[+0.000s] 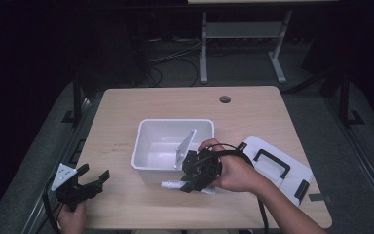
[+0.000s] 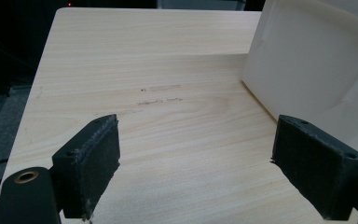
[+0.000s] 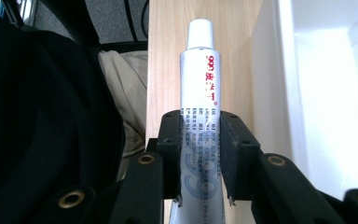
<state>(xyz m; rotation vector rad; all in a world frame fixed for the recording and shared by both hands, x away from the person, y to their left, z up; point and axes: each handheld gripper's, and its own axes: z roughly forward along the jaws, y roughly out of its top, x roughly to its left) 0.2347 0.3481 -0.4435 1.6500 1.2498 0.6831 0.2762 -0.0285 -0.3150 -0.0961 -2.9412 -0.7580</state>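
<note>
Tube (image 3: pixel 199 121) sat clamped in right gripper (image 3: pixel 200 154), held level just before white bin (image 1: pixel 141 146). We judged it light, soft, slick; mid-body hold suited, gentle squeeze, cap (image 3: pixel 200 33) free. Left gripper (image 2: pixel 196 163) stood wide, empty, over table (image 2: pixel 168 56).

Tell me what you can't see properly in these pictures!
- Tube: in the right gripper view its bottom end runs off the lower edge, and the pads of the right gripper cover part of the print.
- Tube print: too small to read in the high view.
- White bin: its front wall is partly hidden by the right hand.
- Lid: the forearm covers its near corner.
</note>
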